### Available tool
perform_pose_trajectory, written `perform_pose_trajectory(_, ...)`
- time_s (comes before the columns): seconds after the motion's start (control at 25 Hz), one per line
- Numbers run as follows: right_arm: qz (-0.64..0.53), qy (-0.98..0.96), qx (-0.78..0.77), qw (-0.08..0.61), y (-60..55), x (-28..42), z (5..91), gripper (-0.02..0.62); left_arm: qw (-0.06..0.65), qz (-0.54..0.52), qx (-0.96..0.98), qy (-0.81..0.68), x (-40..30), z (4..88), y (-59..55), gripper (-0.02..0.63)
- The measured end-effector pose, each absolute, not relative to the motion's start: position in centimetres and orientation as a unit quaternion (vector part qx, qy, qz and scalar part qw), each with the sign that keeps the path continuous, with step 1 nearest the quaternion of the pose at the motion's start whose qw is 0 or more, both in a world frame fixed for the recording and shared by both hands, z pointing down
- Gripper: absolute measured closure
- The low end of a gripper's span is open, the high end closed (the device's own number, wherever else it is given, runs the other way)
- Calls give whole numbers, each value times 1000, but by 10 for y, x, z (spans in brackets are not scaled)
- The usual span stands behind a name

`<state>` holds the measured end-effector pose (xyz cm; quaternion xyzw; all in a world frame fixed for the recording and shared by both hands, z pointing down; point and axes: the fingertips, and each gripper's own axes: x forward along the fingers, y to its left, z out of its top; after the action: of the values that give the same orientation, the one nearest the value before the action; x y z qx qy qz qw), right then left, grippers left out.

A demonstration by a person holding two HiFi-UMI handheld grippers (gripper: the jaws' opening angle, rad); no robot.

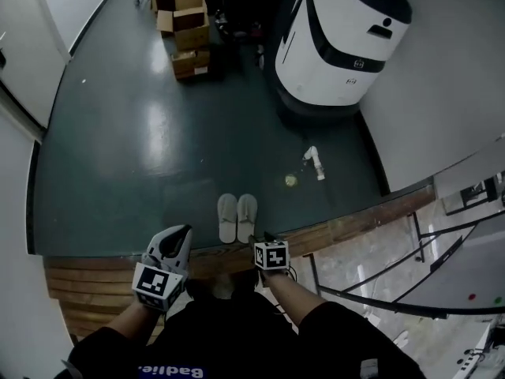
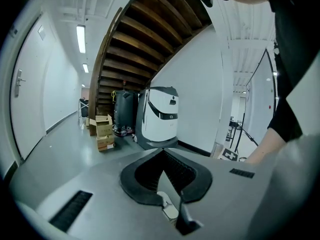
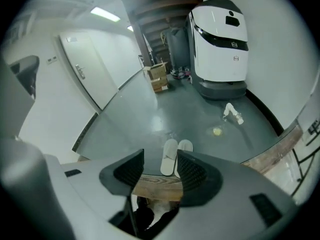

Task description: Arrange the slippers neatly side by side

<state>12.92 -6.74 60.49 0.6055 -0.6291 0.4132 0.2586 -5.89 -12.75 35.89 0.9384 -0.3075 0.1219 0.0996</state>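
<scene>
Two white slippers (image 1: 237, 217) lie side by side on the dark green floor, toes pointing away from me, close to a wooden step edge (image 1: 355, 221). In the right gripper view the slippers (image 3: 170, 155) show through the gap between the jaws. My right gripper (image 1: 263, 242) hangs just above and behind the pair; the right gripper (image 3: 160, 152) is open and holds nothing. My left gripper (image 1: 175, 242) is to the left of the slippers, apart from them. In its own view the left gripper (image 2: 163, 151) points along the corridor, pads touching, with nothing between them.
A large white machine (image 1: 339, 38) stands at the far right by the wall. Stacked cardboard boxes (image 1: 189, 30) sit at the far end. A small white bottle-like thing (image 1: 315, 163) and a yellowish scrap (image 1: 290, 180) lie right of the slippers. Black stand legs (image 1: 410, 251) are at the right.
</scene>
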Motion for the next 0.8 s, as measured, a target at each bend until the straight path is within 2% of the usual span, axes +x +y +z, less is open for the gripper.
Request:
perform_pose_trajectory(0.36,373,-685,607,155,-50,110,488,410,136,142,938,-286,-69,374,-101,604)
perform_pose_trajectory(0.8,225,-808,538,81,-41,44,329,411,118,75,969,-204,-16,291,-59,604)
